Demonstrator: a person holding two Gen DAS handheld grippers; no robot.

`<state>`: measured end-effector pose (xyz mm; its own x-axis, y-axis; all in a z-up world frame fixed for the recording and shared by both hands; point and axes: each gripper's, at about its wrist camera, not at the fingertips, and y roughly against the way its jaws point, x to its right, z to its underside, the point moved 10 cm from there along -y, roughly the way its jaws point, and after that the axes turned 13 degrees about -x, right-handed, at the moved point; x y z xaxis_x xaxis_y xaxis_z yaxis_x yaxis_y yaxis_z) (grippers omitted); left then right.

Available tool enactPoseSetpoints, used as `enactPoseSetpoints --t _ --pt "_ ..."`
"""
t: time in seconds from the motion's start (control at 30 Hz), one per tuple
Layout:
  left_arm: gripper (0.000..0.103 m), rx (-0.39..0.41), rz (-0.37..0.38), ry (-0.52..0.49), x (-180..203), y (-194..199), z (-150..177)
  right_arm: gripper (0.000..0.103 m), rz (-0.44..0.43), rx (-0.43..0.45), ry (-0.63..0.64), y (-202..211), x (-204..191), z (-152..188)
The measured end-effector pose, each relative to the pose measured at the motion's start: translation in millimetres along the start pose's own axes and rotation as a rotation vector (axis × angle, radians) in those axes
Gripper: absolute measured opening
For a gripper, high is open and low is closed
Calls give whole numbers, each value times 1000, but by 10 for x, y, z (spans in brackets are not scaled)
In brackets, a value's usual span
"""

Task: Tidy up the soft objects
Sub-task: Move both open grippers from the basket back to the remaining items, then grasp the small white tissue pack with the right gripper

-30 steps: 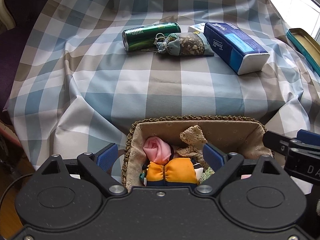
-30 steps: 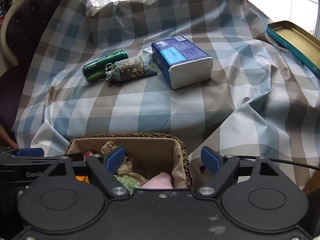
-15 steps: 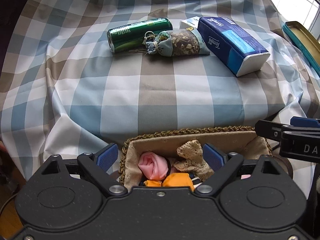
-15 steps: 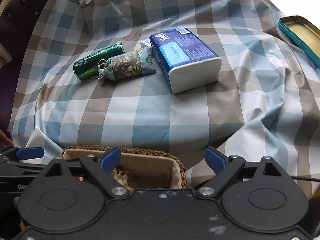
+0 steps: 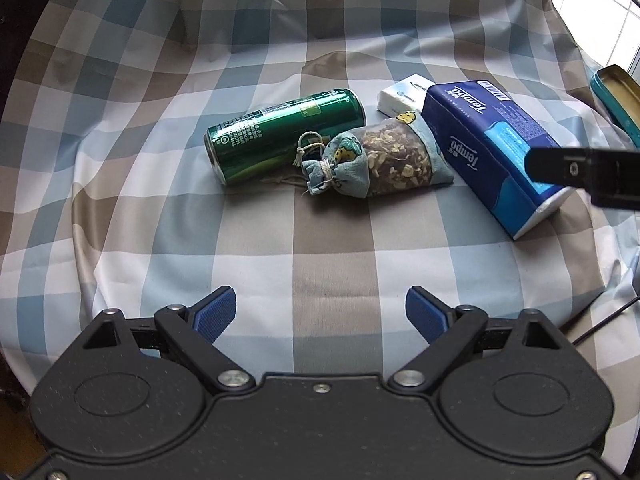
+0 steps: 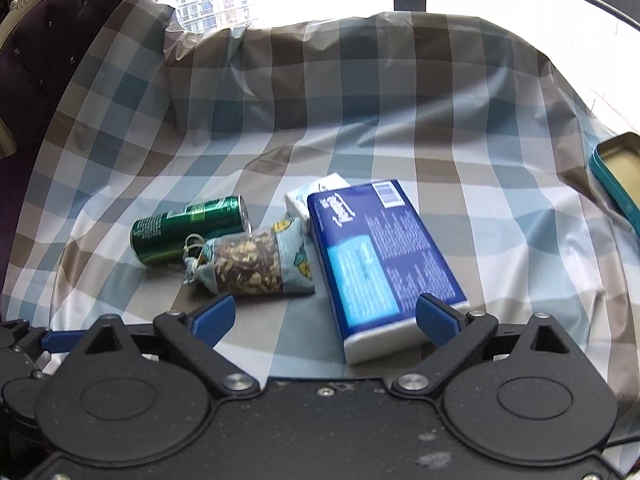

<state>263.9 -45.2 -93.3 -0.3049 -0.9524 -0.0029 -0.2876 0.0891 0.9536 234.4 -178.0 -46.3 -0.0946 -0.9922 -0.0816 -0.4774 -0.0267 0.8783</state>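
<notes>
A light-blue drawstring pouch with a clear window of dried bits lies on the checked tablecloth, between a green can and a blue tissue pack. It also shows in the right wrist view, with the can and the tissue pack. My left gripper is open and empty, short of the pouch. My right gripper is open and empty, its right finger at the near end of the tissue pack. The basket is out of view.
A small white tissue packet lies behind the pouch. A teal tin lid sits at the right edge, also in the right wrist view. A dark chair stands at the left. The cloth hangs over the table edges.
Both grippers have moved forward over the table, away from the basket, which has dropped out of view. The pouch, can and tissue pack appear closer. The right gripper now reaches the tissue pack.
</notes>
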Motion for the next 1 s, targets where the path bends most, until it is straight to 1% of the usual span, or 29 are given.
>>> enactPoseSetpoints --t 0.3,0.5,0.6,0.67,0.8,0.93,1.0 --pt "89 -55 10 21 3 -374 -215 99 -3 2 40 -589 45 -748" --pt "89 -89 16 50 -46 -566 -275 99 26 -21 101 -1047 30 -1121" --pt "90 -100 16 58 -64 -638 -292 99 45 -43 157 -1241 -13 -1230" --pt "90 -92 16 57 -61 -638 -310 99 65 -60 196 -1349 -41 -1276" --pt "92 -87 12 55 -48 -651 -327 98 71 -102 279 -1538 -129 -1323" --pt "92 -78 9 47 -42 -652 -330 98 102 -167 315 -1780 -123 -1348" --pt "92 -78 13 47 -44 -649 -334 98 126 -196 306 -1921 -63 -1359"
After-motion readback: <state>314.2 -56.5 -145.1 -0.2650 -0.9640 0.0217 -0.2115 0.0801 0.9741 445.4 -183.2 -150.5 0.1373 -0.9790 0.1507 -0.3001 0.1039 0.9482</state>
